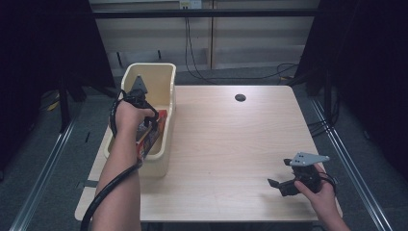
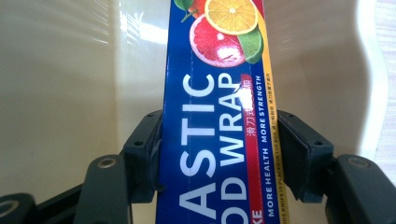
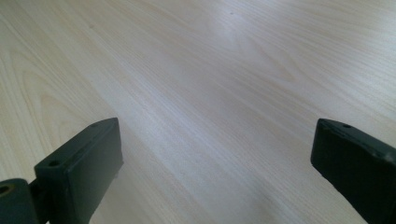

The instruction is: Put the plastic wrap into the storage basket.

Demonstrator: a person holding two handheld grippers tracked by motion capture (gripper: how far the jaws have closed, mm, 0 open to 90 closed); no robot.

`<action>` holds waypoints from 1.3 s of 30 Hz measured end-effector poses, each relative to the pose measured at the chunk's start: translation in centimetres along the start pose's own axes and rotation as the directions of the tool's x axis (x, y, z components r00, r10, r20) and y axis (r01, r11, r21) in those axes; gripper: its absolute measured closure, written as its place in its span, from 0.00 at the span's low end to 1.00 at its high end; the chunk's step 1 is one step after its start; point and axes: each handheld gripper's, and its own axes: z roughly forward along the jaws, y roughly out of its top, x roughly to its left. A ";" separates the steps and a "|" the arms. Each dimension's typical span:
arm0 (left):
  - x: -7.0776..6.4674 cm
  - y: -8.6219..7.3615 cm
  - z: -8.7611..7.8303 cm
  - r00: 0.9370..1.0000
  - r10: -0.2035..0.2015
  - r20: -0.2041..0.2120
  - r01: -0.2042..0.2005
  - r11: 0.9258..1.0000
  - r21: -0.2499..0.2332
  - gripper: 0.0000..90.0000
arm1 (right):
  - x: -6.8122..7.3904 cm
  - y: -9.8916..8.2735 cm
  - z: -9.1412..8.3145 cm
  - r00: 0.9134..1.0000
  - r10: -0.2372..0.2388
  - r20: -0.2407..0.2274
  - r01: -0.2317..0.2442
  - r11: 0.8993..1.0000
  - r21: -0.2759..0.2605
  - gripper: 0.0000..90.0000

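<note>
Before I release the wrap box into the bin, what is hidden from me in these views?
- Plastic wrap box: both ends cut off by the left gripper view's edges; in the high view the hand covers most of it.
- Bin floor: hidden under the box and hand.
- Dark spot on the table: too small to identify.

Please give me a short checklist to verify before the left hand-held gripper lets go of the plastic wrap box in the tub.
1. Left hand-held gripper shut on the plastic wrap box, pads on both long sides: ok.
2. Box inside the cream tub: ok, it leans against the near wall.
3. Box bottom resting on the tub floor: cannot tell.
4. Right hand-held gripper open, away from the tub: ok.
5. Table between the tub and the right hand-held gripper free: ok.
</note>
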 end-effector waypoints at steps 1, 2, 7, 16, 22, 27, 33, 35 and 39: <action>0.0 0.0 0.0 1.000 -0.002 0.012 0.002 1.000 0.006 0.44 | 0.0 0.0 0.0 1.000 0.000 0.002 0.000 1.000 -0.001 0.02; 0.0 0.0 0.1 1.000 0.001 0.006 -0.001 1.000 0.006 0.44 | 0.0 0.0 0.0 1.000 -0.001 0.003 0.001 1.000 -0.001 0.02; 0.0 0.0 0.2 1.000 -0.008 0.004 0.008 1.000 0.003 0.44 | 0.0 0.0 0.0 1.000 -0.001 0.008 0.001 1.000 0.000 0.02; -0.3 0.0 -1.8 1.000 0.011 0.024 -0.010 0.998 -0.055 0.36 | 0.1 0.0 0.0 1.000 -0.001 0.006 0.001 1.000 -0.001 0.02; -0.9 -0.4 -3.5 0.999 0.015 0.051 -0.010 0.995 -0.101 0.32 | 0.2 0.1 0.1 1.000 -0.007 -0.002 0.007 1.000 -0.001 0.02; -1.6 -0.8 -4.7 0.997 0.043 0.061 -0.035 0.991 -0.126 0.30 | 0.2 0.2 0.2 1.000 -0.011 0.000 0.011 1.000 -0.001 0.02; -3.0 -1.2 -5.6 0.990 0.097 0.097 -0.082 0.985 -0.152 0.27 | 0.2 0.4 0.4 1.000 -0.014 -0.007 0.014 1.000 -0.002 0.02; -3.4 -1.4 -5.6 0.987 0.112 0.113 -0.094 0.983 -0.158 0.26 | 0.3 0.4 0.4 1.000 -0.016 -0.004 0.016 1.000 0.000 0.02; -4.0 -1.7 -5.3 0.981 0.136 0.139 -0.112 0.980 -0.164 0.25 | 0.3 0.5 0.3 1.000 -0.012 -0.005 0.012 1.000 -0.002 0.02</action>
